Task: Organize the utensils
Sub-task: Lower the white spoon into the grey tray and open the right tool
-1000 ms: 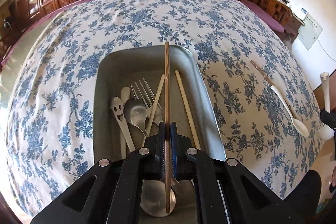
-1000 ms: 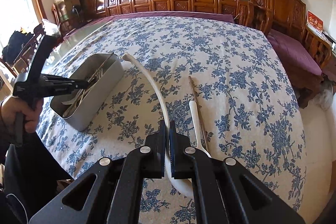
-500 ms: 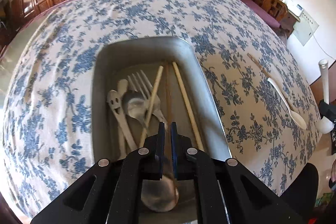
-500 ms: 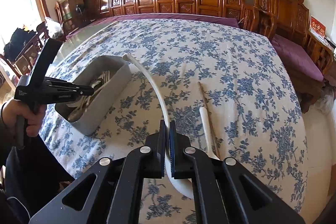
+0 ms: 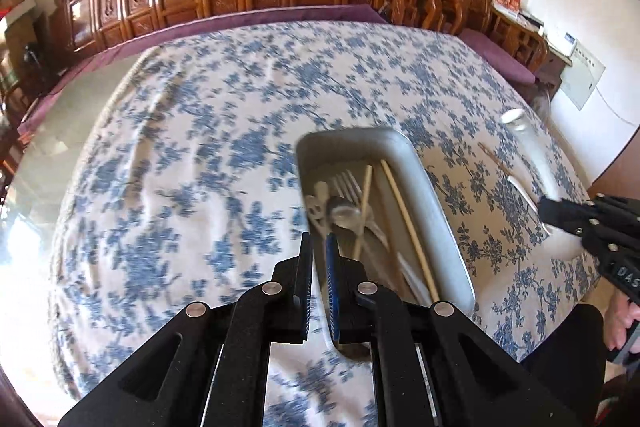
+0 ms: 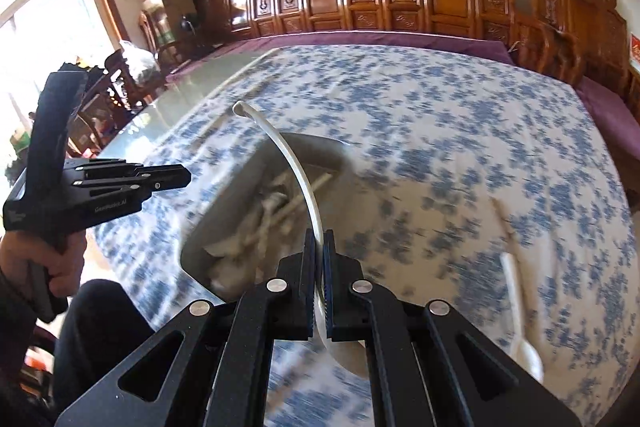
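Left wrist view: left gripper (image 5: 319,267) sits at the near-left corner of the metal tray (image 5: 438,203); jaws pressed together, nothing between them.
Left hand: grips the gripper handle at the left edge of the right wrist view (image 6: 36,259); tool points right, toward the tray, from its left side.
Tablecloth: blue floral cloth (image 5: 180,155) covers the table; heavy motion blur in both views.
Tray contents: slotted spoon (image 5: 316,213), metal spoon (image 5: 344,213), fork (image 5: 352,187), pale chopsticks (image 5: 404,219) all lie lengthwise, near to far, along the tray's long axis.
Tray in right view: tray (image 6: 224,211) lies ahead and slightly left of the right jaws, its long axis running near-left to far-right.
Held item: white ladle (image 6: 288,163), right gripper (image 6: 319,287) pinching its curved handle low down; handle arcs up and far-left over the tray, bowl hangs below the jaws.
Key relation: ladle handle already overlaps the tray in the picture; bowl looks to be over the tray's near-right rim, exact height above it not readable.
Nearer hand: right, it carries the item; left is empty and off to the side.
Judged next: lower the ladle along the tray's length, then release.
Still out, far right: white spoon (image 6: 520,323) and dark chopstick (image 6: 506,223) on the cloth right of the tray, both lying near to far.
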`<state>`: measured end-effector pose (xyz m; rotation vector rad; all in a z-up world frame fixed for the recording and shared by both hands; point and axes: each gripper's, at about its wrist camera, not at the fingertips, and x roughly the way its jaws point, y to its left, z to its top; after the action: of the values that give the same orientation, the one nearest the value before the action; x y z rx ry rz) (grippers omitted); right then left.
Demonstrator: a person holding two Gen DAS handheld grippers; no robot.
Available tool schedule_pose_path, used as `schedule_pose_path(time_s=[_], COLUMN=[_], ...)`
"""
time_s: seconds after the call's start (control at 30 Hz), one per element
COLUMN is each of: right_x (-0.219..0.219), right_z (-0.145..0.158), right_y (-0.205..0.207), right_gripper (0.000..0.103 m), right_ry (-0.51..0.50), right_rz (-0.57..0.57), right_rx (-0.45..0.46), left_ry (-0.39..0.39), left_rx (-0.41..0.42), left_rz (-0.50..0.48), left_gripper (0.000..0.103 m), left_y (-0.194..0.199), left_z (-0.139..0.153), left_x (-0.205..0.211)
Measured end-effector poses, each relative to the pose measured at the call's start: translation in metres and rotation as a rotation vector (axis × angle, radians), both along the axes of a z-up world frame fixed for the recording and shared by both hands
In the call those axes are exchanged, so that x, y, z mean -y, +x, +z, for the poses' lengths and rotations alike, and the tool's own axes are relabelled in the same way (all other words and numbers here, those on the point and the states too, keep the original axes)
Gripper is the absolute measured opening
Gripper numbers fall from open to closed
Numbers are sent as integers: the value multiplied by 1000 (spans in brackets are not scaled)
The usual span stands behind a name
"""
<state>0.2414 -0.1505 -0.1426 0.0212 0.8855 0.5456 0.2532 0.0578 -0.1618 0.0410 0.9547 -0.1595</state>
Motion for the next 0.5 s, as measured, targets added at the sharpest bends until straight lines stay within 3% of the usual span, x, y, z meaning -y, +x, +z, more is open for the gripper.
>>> schedule_pose_path(time_s=[0.4,0.5], right_x=[-66,-75], right_z=[-17,-26], right_y=[25,31], right_gripper=[5,5], right_ry=[107,139], right_rz=[-9,-30], right_rx=[-130,-175], left_ry=[-12,-19], left_rx=[41,45], left_rz=[41,49], left_gripper=[7,13], left_y=[-22,-26], left_z=[15,15], left_x=[-48,-56])
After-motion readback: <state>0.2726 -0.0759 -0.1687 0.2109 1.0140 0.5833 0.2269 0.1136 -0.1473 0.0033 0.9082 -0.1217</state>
